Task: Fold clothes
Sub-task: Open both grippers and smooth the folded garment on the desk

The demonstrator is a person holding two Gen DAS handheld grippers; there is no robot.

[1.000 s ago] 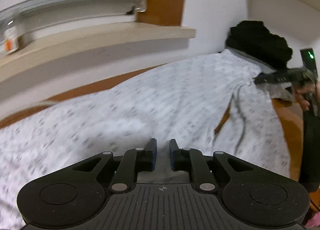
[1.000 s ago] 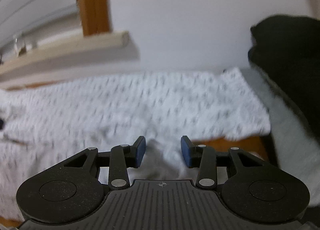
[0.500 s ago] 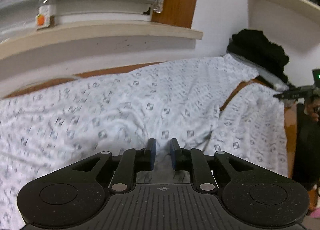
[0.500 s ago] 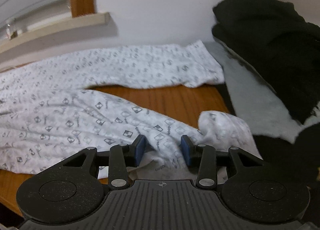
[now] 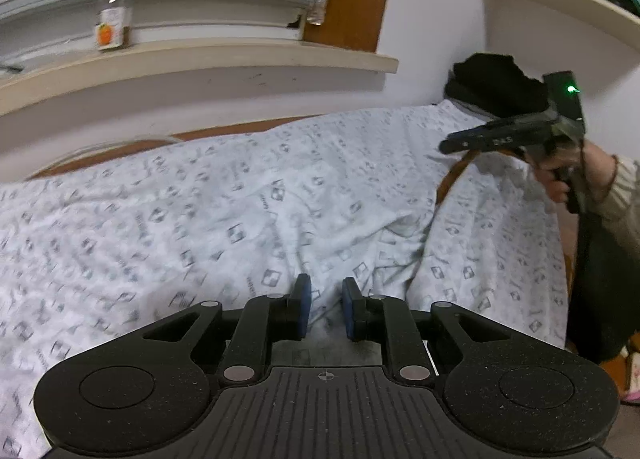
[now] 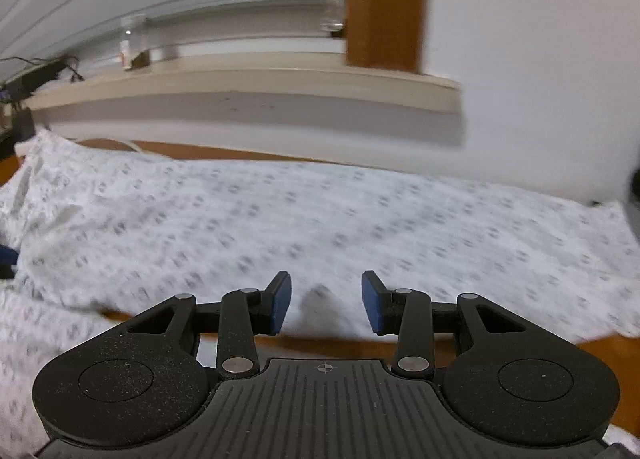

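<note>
**White printed garment spread across the wooden table**

The garment [image 5: 248, 211] is white cloth with a small grey square print repeated all over. It lies spread over most of the table [image 5: 120, 147], whose orange-brown wood shows only as a strip along the far edge under the sill [image 5: 200, 59] and as a dark slit between two layers of cloth at the right. The surface is rumpled, with soft creases running toward the near edge. In the right wrist view the same cloth fills the middle of the picture, motion-blurred, with a band of bare wood just in front of the fingers.

The left gripper [image 5: 324, 309] points down at a slant toward the near part of the cloth. Its blue pads sit close together with a fold of the fabric bunched up between them, so it grips the garment.

The right gripper [image 6: 326, 307] also slants downward, above the garment's near edge. Its jaws stand apart and nothing is clamped between them. From the left wrist view it hangs over the cloth's far right part, carried by a hand [image 5: 560, 175] in a ribbed sleeve [image 5: 618, 195], in front of a black bundle [image 5: 496, 83].
</note>
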